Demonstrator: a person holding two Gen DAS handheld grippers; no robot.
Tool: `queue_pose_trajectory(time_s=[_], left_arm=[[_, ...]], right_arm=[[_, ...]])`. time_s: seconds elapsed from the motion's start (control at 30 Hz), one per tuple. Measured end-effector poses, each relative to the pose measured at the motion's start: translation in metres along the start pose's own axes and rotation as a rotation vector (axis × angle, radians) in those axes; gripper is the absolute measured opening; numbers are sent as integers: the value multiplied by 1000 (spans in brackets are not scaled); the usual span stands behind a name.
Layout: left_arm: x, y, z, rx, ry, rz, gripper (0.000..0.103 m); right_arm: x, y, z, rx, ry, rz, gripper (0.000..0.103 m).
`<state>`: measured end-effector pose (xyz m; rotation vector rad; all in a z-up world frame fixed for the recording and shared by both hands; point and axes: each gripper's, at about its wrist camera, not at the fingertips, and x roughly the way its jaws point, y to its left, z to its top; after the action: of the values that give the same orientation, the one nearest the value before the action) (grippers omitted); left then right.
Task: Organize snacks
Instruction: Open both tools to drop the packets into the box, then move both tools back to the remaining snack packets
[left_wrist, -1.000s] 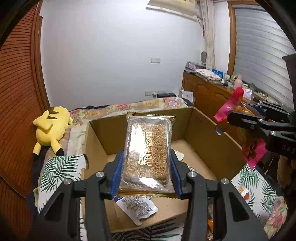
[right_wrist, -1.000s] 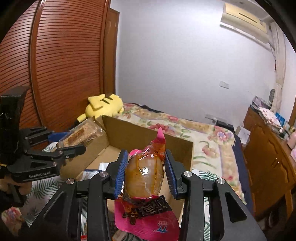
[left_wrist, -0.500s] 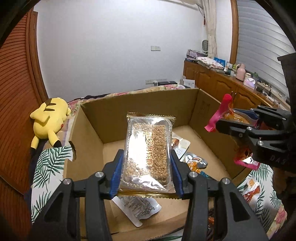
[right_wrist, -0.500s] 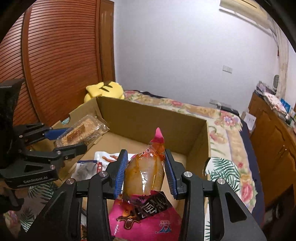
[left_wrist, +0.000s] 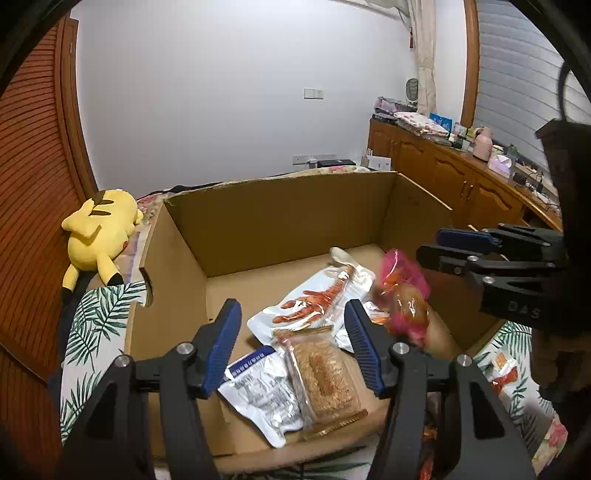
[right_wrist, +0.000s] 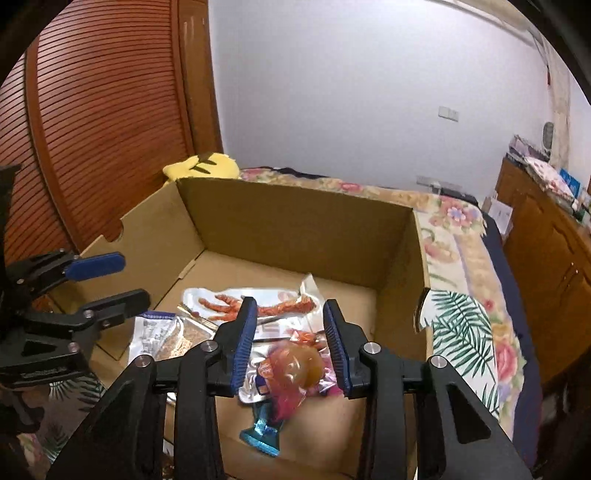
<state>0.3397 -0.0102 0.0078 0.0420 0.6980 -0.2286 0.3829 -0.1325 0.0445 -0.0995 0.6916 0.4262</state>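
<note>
An open cardboard box (left_wrist: 280, 221) (right_wrist: 295, 229) sits on the bed. My left gripper (left_wrist: 291, 332) is open and empty above the box's near edge. The clear grain-bar packet (left_wrist: 325, 380) lies in the box below it, also seen in the right wrist view (right_wrist: 177, 343). My right gripper (right_wrist: 290, 338) is open and empty. The pink-and-orange snack bag (right_wrist: 291, 373) is blurred below its jaws, over the box floor; it shows in the left wrist view (left_wrist: 402, 295). A silver chicken-feet packet (left_wrist: 317, 299) (right_wrist: 258, 306) and a white printed packet (left_wrist: 258, 391) lie inside.
A yellow plush toy (left_wrist: 99, 232) lies left of the box by the wooden slatted wardrobe (right_wrist: 92, 110). A leaf-print cloth (right_wrist: 461, 325) and floral bedding (right_wrist: 454, 221) surround the box. A wooden cabinet (left_wrist: 461, 177) stands to the right. More snack packets (left_wrist: 502, 369) lie on the cloth.
Both grippers opened and lowered over the box. The grain-bar packet dropped from the left gripper into the box; the pink snack bag left the right gripper and is falling or just landed.
</note>
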Motion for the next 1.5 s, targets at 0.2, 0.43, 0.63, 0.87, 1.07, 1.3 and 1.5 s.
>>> queue_pose_trajectory(time_s=[0.2,0.43,0.63,0.87,1.07,1.3,1.5], left_arm=[[-27,-6,-11,6,-25,-26,60],[-71,-27,-33,54,-84,-71,63],[-95,-49,-55,79,-93,-122,67],[-100,-63,-86,62,-64,-153,68],[-101,-66,-110,43,-63,-130,68],[-103,-57,-127,23,-43,-115,68],[-108,-48,-135,18,-41,-104,68]], right_arm=[[-18,3,-5,16,-23,18,39],[-82,0,-27,32,-92,4,39],[-123,2,-61,50,-105,-17,43],[-127,1,-111,80,-41,-51,49],[-118,-14,-150,195,1,-68,54],[-108,-5,-181,299,30,-21,54],[-100,7,-191,336,57,-9,54]])
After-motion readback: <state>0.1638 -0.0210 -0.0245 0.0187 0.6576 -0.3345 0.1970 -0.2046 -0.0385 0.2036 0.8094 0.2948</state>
